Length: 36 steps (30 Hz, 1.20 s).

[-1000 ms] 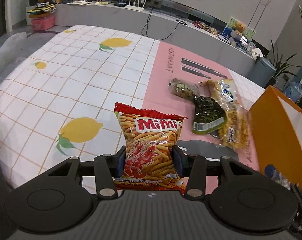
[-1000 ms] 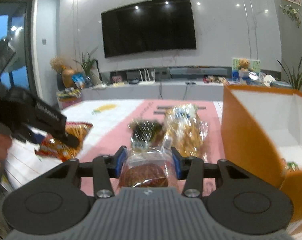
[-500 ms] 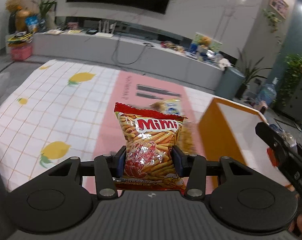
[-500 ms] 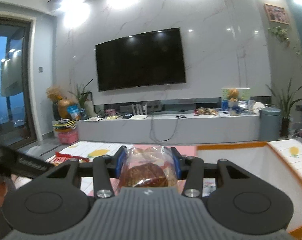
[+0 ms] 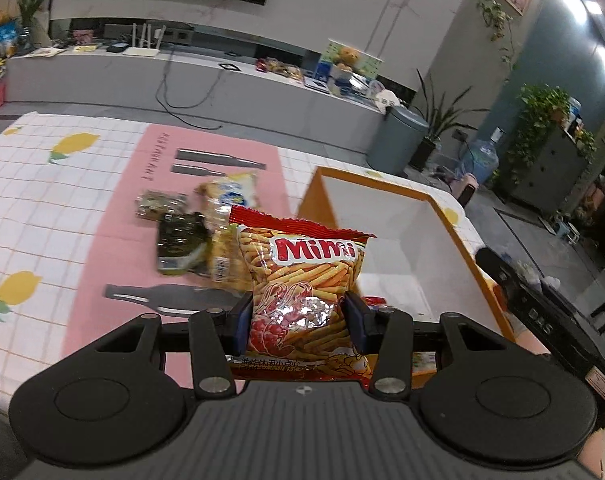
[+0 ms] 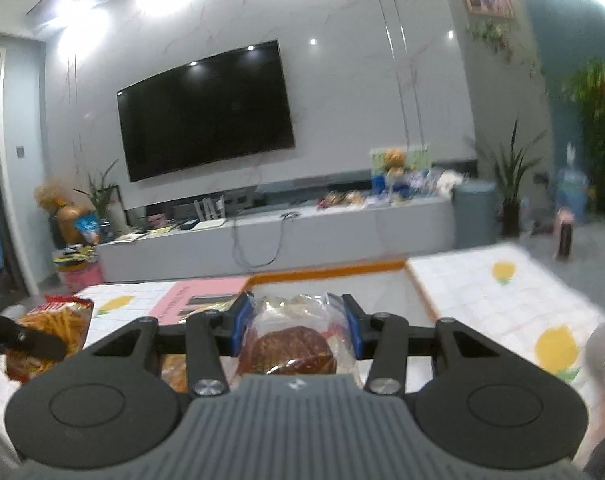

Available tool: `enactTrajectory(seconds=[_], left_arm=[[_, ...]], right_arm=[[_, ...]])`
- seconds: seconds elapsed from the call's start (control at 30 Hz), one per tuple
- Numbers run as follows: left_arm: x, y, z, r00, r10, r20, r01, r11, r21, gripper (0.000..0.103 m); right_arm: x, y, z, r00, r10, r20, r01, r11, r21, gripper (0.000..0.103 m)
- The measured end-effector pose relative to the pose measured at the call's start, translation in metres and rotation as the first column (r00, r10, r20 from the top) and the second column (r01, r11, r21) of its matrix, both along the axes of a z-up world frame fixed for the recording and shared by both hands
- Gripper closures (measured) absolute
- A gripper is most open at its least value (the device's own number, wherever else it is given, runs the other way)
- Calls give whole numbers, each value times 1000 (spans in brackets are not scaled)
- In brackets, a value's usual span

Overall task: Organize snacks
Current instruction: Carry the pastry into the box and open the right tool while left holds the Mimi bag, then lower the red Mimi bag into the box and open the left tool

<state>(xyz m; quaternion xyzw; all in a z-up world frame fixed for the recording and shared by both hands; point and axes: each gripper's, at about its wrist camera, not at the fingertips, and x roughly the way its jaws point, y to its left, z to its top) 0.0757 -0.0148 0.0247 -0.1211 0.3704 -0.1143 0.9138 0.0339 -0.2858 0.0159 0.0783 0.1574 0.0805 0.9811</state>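
Both hands are mid-carry, each bringing a snack toward the orange box (image 5: 454, 216) at the right side of the table (image 5: 42, 208). The left gripper (image 5: 298, 320) is clamped on a red bag of shrimp sticks (image 5: 302, 280), its blue pads pressing the bag's lower sides so that the bag stands upright between them, lifted clear of the table and hanging just at the near left corner of the box. The right gripper (image 6: 294, 328) is closed tight on a clear packet with a round brown cake (image 6: 290, 348) inside, held above the box, whose orange rim and white inner wall show right behind the packet. Three more snacks wait on the pink mat (image 5: 114, 248) to the left of the box: a dark green packet (image 5: 180, 246), a smaller brownish packet (image 5: 158, 202) beyond it, and a long yellow bag (image 5: 230, 200) beside them. Something red already lies in the bottom of the box, though I cannot make out what. By my reckoning the step in hand is the delivery, with the sorting about half done. Next, each hand needs to come fully over the opening, dip below the rim and let go, one after the other so the two tools do not knock together in that narrow space, then return for the packets on the mat.
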Motion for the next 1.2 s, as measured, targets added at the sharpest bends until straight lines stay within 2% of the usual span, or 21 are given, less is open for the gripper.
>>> enactTrajectory(seconds=[0.13, 0.27, 0.37, 0.43, 0.53, 0.67, 0.87, 1.2], left_arm=[[6, -16, -2, 1000, -28, 5, 28, 999, -16, 51], [21, -32, -7, 999, -45, -21, 44, 998, -38, 51], [34, -46, -10, 998, -61, -27, 60, 997, -43, 51], [39, -54, -11, 996, -80, -37, 78, 996, -48, 51], [42, -65, -10, 994, -99, -38, 97, 993, -62, 51], [47, -78, -13, 994, -100, -42, 98, 994, -41, 51], [45, -97, -20, 991, -114, -64, 116, 993, 15, 51], [41, -114, -14, 989, -127, -70, 130, 990, 46, 51]], right_arm=[[14, -9, 2, 998, 53, -32, -52, 998, 31, 58], [31, -12, -2, 994, 70, -85, -73, 997, -31, 58], [46, -19, -3, 988, 77, -134, -82, 996, -31, 58], [59, -24, -6, 978, 98, -182, -102, 995, -12, 57], [77, -28, -17, 941, 182, -287, -183, 983, 21, 57], [92, -26, -30, 922, 136, -362, -165, 985, -52, 57], [95, -22, -35, 930, 102, -352, -175, 968, -181, 57], [85, -29, -38, 933, 97, -345, -161, 974, -160, 54]])
